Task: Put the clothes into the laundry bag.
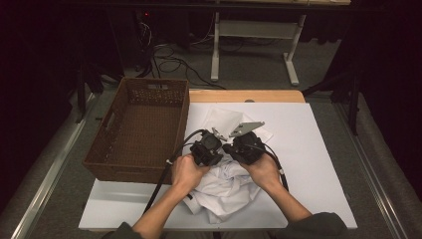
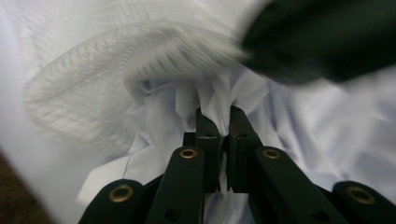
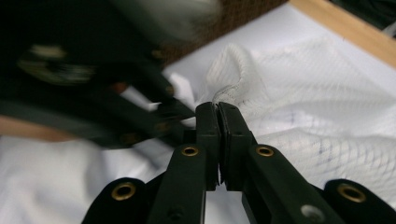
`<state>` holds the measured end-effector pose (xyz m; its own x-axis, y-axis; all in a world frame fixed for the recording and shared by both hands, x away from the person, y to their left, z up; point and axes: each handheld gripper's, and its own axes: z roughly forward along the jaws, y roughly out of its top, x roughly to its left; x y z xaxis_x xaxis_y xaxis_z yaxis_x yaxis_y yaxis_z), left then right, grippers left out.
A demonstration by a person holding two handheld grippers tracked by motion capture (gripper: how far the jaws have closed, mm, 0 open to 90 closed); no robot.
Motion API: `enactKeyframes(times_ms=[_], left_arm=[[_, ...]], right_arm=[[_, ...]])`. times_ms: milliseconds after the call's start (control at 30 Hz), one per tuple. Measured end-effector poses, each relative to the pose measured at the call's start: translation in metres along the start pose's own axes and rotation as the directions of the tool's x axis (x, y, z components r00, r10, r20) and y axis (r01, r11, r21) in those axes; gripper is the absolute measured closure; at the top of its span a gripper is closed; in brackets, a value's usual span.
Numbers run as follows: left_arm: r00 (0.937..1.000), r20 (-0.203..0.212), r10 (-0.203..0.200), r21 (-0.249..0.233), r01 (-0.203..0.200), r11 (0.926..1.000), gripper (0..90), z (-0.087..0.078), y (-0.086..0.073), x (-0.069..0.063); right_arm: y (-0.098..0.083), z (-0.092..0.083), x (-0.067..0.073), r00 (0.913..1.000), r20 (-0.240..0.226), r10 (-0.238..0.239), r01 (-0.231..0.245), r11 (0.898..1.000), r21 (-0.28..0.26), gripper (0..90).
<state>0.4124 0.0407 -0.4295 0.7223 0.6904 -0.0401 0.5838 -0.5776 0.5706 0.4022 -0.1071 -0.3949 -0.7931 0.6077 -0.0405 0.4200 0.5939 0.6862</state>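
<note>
The white garment [image 1: 226,184] lay crumpled on the white table cover [image 1: 318,149], just right of the wicker basket [image 1: 142,129]. The left gripper [image 2: 219,114] had its jaws pinched on a fold of the cloth; the right gripper [image 3: 217,109] was clamped on a mesh edge. The two grips sat close together, probably to gather the fabric for lifting.

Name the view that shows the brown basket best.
High view: the whole brown basket sits at the table's left, its inside visible. The right gripper view catches a blurred strip of its weave; the left gripper view gives nothing recognisable of it.
</note>
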Motion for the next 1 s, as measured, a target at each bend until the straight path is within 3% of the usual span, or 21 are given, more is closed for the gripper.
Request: enactKeyframes(times_ms=[33,100,200,300,333,367,500,633,833,900,1000], left_arm=[[0.9994,0.004,-0.034,-0.007,0.034,0.9994,85.5,0.011,0.001,0.002],[0.9982,-0.009,-0.059,0.012,0.059,0.9982,85.5,0.030,0.002,0.012],[0.9960,-0.043,-0.078,0.012,0.079,0.9968,85.0,0.039,0.002,0.021],[0.9952,-0.061,-0.077,0.011,0.077,0.9969,75.7,0.032,0.002,0.019],[0.9941,-0.069,-0.084,0.019,0.085,0.9962,58.4,0.027,0.002,0.018],[0.9943,-0.067,-0.083,0.032,0.085,0.9958,52.0,0.021,0.002,0.017],[0.9950,-0.071,-0.070,0.061,0.074,0.9954,41.5,-0.006,-0.003,0.011],[0.9947,-0.070,-0.076,0.127,0.084,0.9883,39.4,-0.014,-0.011,0.008],[0.9898,-0.067,-0.126,0.222,0.138,0.9653,38.8,0.015,-0.018,0.010],[0.9887,-0.062,-0.137,0.234,0.147,0.9609,38.5,0.025,-0.018,0.012],[0.9864,-0.035,-0.160,0.223,0.164,0.9610,50.0,0.033,-0.017,0.015]], right_arm=[[0.000,0.000,0.000,1.0000,0.000,0.000,0.000,1.000,0.000,89.1],[-0.010,0.004,0.000,0.9999,0.005,-0.013,0.013,1.000,0.024,89.1],[-0.024,0.008,-0.003,1.0000,0.009,-0.003,0.003,0.999,0.041,89.1],[-0.034,0.014,-0.010,0.9995,0.030,0.009,-0.011,0.997,0.071,89.1],[-0.039,0.018,-0.015,0.9990,0.042,0.017,-0.021,0.995,0.100,89.1],[-0.041,0.020,-0.017,0.9987,0.049,0.016,-0.021,0.993,0.116,89.1],[-0.045,0.026,-0.022,0.9979,0.058,0.027,-0.034,0.991,0.126,89.1],[-0.045,0.027,-0.023,0.9976,0.066,0.019,-0.028,0.991,0.131,89.1],[-0.048,0.022,-0.025,0.9965,0.081,0.021,-0.032,0.990,0.137,89.1],[-0.050,0.020,-0.027,0.9961,0.085,0.022,-0.033,0.991,0.133,89.1],[-0.051,0.017,-0.028,0.9961,0.081,0.037,-0.047,0.991,0.126,89.1]])
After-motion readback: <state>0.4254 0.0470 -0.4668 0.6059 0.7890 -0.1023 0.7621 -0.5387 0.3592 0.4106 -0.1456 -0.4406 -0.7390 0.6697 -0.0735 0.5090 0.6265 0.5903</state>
